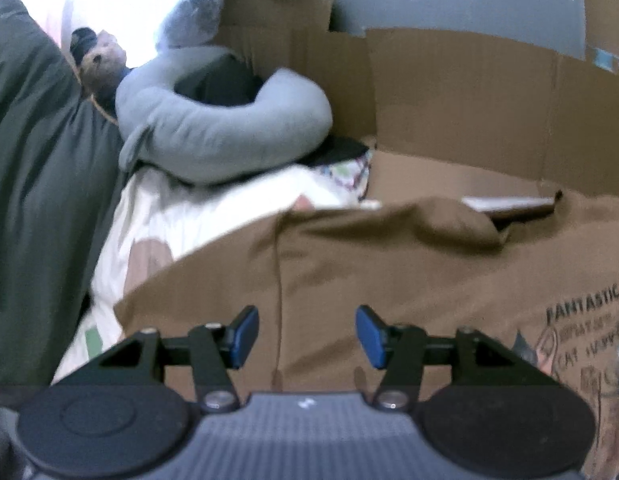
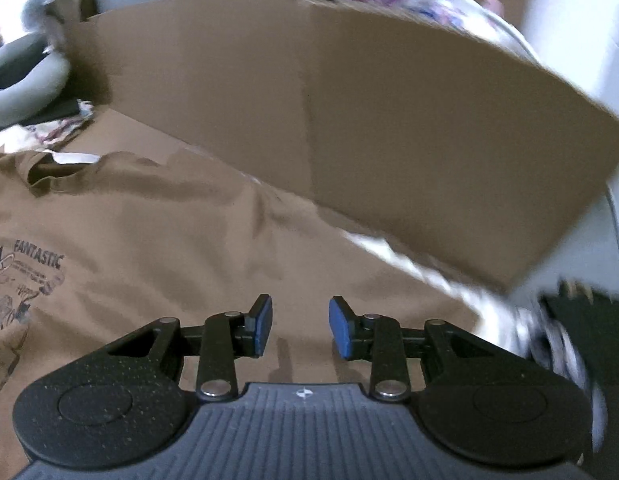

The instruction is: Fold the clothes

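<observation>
Both grippers hanging over the brown shirt, nothing grabbed

Nearest in each wrist view are the 2 blue-padded fingers: the left gripper [image 1: 307, 336] has its jaws roughly half open with only air between them, and the right gripper [image 2: 300, 328] is open a bit narrower, also gripping nothing. Right under both is the brown cotton t-shirt with the black "FANTASTIC" cat print [image 1: 389, 272] [image 2: 169, 248], spread flat, print out at 3 o'clock in the left view and 9 o'clock in the right view. Past it, white patterned bedding [image 1: 197, 208] at 10 o'clock, then a grey U-shaped neck pillow [image 1: 213, 136] at 11 o'clock, a dark green cushion [image 1: 33, 168] at 9 o'clock. Farthest back, a tall brown cardboard wall [image 2: 369, 120] around 12 o'clock.
</observation>
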A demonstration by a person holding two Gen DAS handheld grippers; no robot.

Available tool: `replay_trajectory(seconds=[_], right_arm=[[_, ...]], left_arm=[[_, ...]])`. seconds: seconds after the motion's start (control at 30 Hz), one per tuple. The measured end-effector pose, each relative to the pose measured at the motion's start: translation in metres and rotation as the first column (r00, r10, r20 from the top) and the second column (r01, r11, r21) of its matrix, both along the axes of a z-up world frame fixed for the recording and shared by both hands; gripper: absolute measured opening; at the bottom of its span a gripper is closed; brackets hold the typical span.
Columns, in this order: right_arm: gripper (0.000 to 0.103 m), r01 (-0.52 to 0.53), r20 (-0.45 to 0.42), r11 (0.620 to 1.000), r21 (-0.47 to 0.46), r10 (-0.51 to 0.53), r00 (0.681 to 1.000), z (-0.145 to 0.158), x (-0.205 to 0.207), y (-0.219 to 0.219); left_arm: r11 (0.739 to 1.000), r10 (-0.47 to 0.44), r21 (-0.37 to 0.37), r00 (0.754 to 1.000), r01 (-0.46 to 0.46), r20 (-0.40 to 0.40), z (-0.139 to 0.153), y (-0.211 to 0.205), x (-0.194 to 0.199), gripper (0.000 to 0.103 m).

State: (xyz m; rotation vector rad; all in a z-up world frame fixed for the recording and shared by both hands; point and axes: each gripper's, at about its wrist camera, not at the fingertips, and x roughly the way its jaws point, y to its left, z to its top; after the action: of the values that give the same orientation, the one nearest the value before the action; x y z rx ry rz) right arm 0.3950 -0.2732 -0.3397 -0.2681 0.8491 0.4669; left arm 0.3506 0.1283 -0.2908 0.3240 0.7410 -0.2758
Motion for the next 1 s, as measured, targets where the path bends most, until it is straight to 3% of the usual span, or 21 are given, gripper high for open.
replay_trajectory(seconds=[0.17,0.37,0.83,0.9,1.0], right_arm=[[0.038,-0.096,0.036,0.995,0.017,0.095,0.995,0.002,0.013,0.045],[0.038,-0.169,0.054,0.986,0.01,0.168,0.984,-0.003,0.02,0.1],[0.041,-0.098,0.015,0.987,0.127,0.097,0.995,-0.008,0.065,0.18],[0.051,-0.087,0.007,0.986,0.143,0.087,0.996,-0.006,0.07,0.192],[0.054,-0.067,0.0,0.988,0.143,0.068,0.998,-0.005,0.076,0.21]], left_arm=[[0.999,-0.042,0.018,0.998,0.041,0.055,-0.005,-0.01,0.017,0.057],[0.999,-0.03,0.015,0.995,0.029,0.092,-0.021,-0.018,0.033,0.056],[0.993,-0.07,-0.088,0.995,0.077,0.07,-0.015,-0.102,0.076,0.056],[0.993,-0.075,-0.091,0.995,0.08,0.06,-0.015,-0.118,0.081,0.059],[0.997,-0.051,-0.063,0.998,0.054,0.042,-0.022,-0.139,0.088,0.063]])
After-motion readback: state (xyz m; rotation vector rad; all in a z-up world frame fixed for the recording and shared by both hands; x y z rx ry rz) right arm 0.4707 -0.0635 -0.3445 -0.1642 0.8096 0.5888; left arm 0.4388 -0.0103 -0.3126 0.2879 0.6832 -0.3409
